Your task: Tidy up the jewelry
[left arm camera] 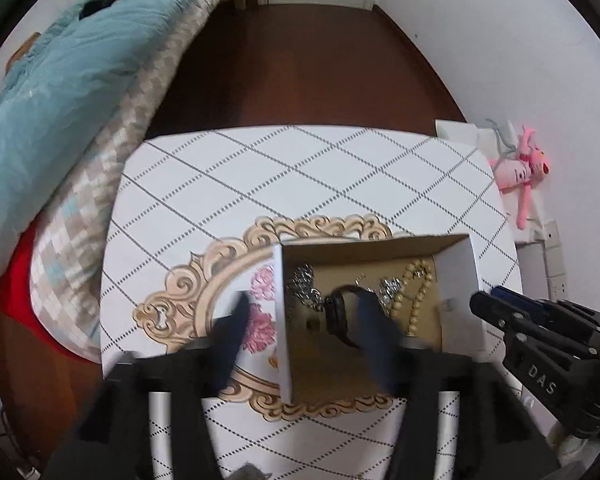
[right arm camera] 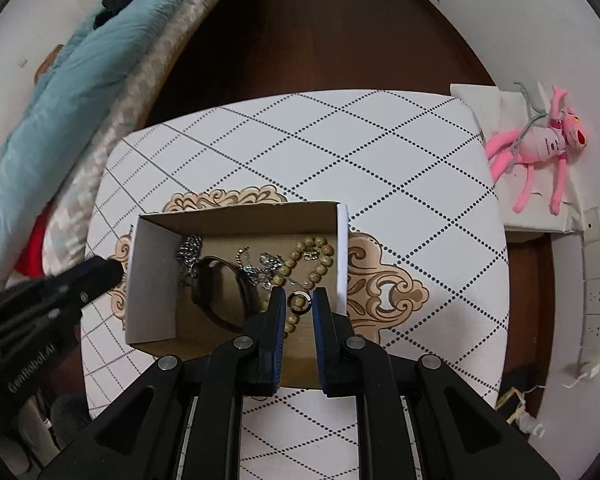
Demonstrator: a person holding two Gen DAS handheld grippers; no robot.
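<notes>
A white cardboard box (right arm camera: 342,248) with a brown inside stands on an ornate tray (right arm camera: 384,284). In it lie a black watch (right arm camera: 216,284), silver chains (right arm camera: 260,268) and a wooden bead bracelet (right arm camera: 316,260). My right gripper (right arm camera: 299,300) is shut on a small silver ring (right arm camera: 299,303) just above the box's near right part. My left gripper (left arm camera: 300,316) is open and blurred, its fingers astride the box's left wall (left arm camera: 282,320). The box (left arm camera: 470,280), watch (left arm camera: 340,312) and beads (left arm camera: 418,288) also show in the left wrist view, with the right gripper (left arm camera: 484,304) beside the box.
The tray (left arm camera: 188,280) with pink flowers lies on a white table (right arm camera: 380,152) with a dotted diamond pattern. A bed with a blue quilt (right arm camera: 60,100) stands to the left. A pink plush toy (right arm camera: 540,148) lies on a white box to the right.
</notes>
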